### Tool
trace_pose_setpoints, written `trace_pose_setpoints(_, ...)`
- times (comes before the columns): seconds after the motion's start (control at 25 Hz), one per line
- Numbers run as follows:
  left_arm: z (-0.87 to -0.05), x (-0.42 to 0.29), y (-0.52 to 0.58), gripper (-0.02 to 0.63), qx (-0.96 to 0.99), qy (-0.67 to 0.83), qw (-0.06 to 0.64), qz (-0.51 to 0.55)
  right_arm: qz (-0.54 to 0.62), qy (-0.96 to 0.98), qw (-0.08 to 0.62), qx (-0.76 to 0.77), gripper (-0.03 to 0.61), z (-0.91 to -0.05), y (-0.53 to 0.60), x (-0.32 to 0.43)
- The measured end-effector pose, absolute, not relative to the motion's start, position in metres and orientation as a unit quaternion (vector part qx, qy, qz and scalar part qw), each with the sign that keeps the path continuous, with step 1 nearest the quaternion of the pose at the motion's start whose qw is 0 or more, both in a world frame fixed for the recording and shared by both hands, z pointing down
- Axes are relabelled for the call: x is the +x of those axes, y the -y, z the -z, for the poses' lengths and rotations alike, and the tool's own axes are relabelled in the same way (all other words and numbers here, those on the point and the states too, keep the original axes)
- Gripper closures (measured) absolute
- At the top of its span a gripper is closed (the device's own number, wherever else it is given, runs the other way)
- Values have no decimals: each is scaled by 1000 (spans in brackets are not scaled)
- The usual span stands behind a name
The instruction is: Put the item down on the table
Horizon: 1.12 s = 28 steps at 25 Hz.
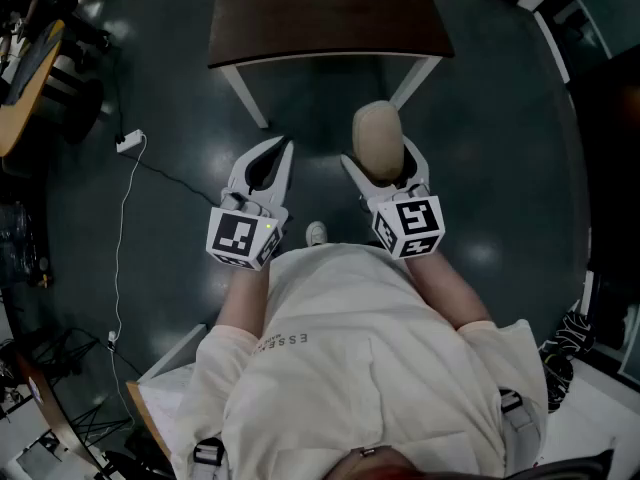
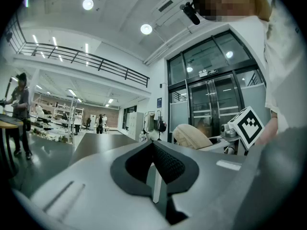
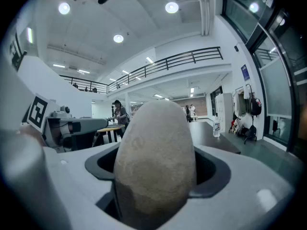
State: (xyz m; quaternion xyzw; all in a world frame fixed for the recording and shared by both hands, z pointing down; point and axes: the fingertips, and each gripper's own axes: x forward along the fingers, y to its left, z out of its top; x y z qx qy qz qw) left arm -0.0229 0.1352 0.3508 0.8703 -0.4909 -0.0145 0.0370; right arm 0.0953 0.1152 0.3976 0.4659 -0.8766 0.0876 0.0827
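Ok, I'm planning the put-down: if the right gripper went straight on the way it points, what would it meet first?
Probably the dark table just ahead: the right gripper, closed on the beige oval item, aims at its near edge. Nothing shows between them; relative height is unclear.

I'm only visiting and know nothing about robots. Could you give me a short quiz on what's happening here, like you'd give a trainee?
1. Fill in: the left gripper has its jaws ___, with nothing between them.
2. What holds the beige oval item? A. the left gripper. B. the right gripper. C. neither.
3. True or false: the item already lies on the dark table.

Key: 1. shut. 2. B. 3. False; it is held in the air, short of the table's near edge.
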Motion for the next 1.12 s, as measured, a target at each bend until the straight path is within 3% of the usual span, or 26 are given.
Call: trace_pose_setpoints(1.12, -362, -61, -102, 606, 865, 496, 69, 29, -114, 872, 92, 467, 187, -403, -76, 66)
